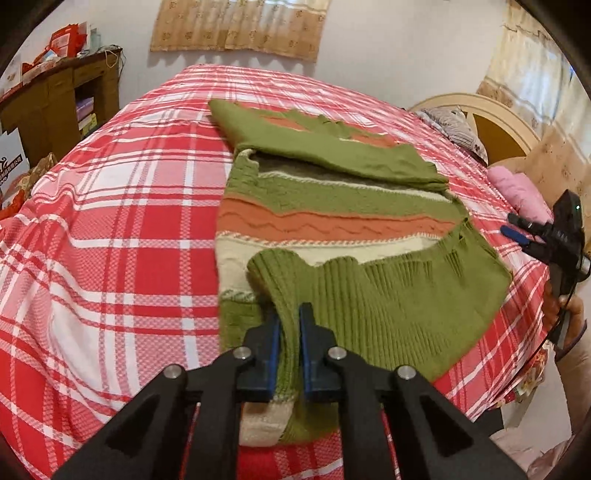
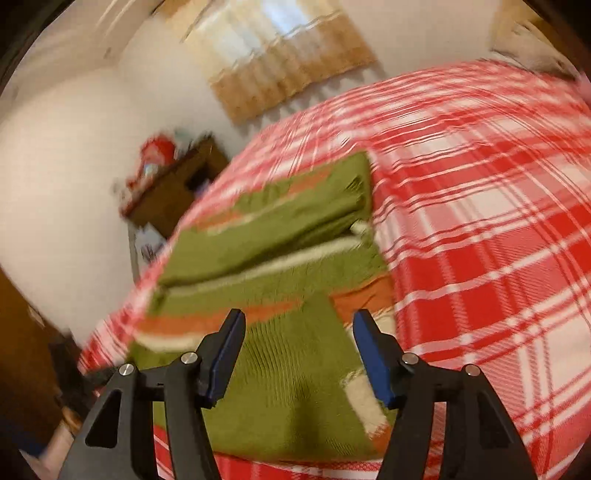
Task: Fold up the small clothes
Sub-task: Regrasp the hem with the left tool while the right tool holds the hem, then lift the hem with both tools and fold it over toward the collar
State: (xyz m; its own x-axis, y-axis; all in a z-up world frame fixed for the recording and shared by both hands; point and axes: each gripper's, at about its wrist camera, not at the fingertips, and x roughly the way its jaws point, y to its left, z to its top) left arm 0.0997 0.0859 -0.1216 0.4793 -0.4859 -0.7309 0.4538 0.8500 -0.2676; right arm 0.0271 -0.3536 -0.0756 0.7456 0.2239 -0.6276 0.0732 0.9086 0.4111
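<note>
A small green knit sweater [image 1: 332, 199] with orange and cream stripes lies on the bed, its far sleeve folded across the body. My left gripper [image 1: 289, 314] is shut on the sweater's ribbed green hem, which is lifted and folded up over the cream stripe. My right gripper [image 2: 298, 321] is open and empty, hovering over the near green part of the sweater [image 2: 280, 362]. In the left wrist view the right gripper [image 1: 517, 230] shows at the sweater's right side. The right wrist view is blurred.
The bed carries a red and white plaid cover [image 1: 122, 221]. A pink pillow [image 1: 517, 188] and a headboard [image 1: 495, 122] are at the right. A wooden cabinet [image 1: 55, 99] with boxes stands at the left. A curtain [image 1: 240, 26] hangs on the far wall.
</note>
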